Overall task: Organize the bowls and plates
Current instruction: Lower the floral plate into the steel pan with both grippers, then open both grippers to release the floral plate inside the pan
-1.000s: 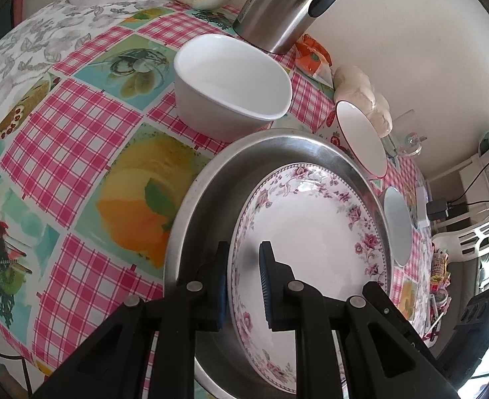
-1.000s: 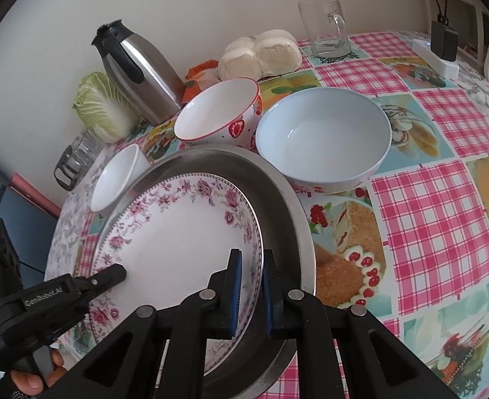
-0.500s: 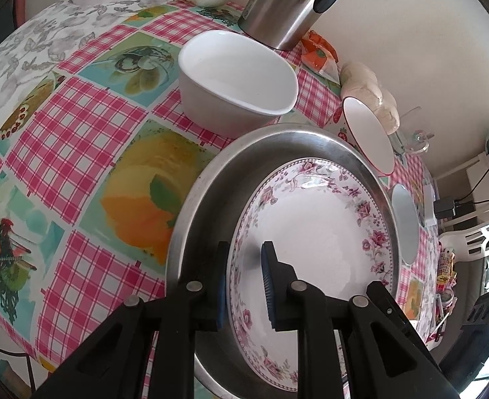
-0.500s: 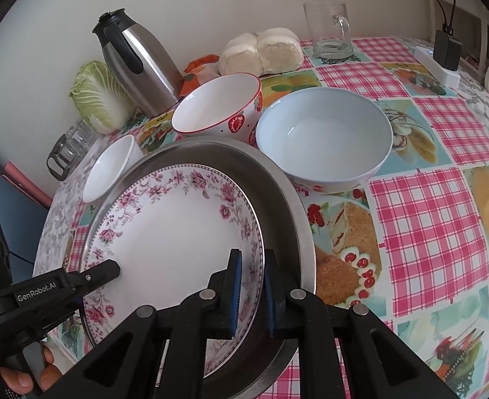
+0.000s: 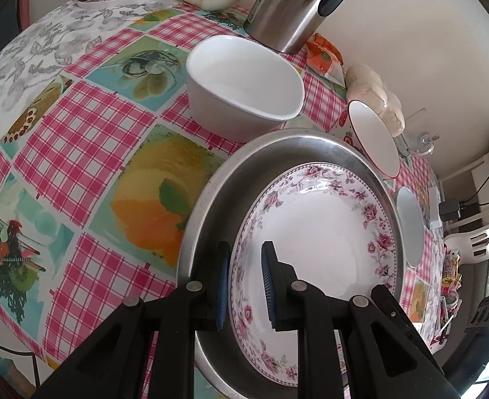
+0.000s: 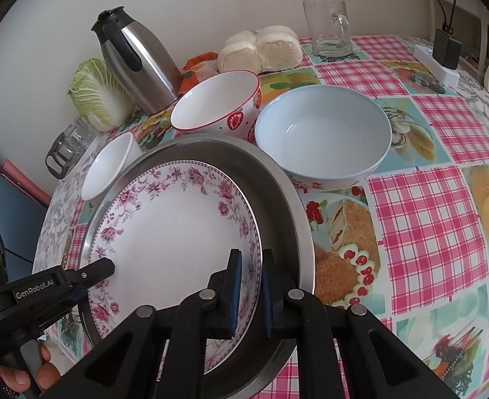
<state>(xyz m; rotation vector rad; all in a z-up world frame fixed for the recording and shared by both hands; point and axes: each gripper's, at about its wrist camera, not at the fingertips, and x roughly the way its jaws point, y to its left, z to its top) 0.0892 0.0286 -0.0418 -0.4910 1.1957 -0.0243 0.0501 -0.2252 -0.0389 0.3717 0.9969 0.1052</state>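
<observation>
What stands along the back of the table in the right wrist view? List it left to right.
cabbage → thermos → orange packet → buns → glass mug → power strip

Soft, even daylight fills both views, bright and without hard shadows. A pale sheen lies on the plate (image 5: pixel 324 232) and the steel pan (image 6: pixel 287 199). Both views are sharp, without motion blur. The fisheye bends the table (image 6: pixel 427 206) and darkens the corners to black
</observation>
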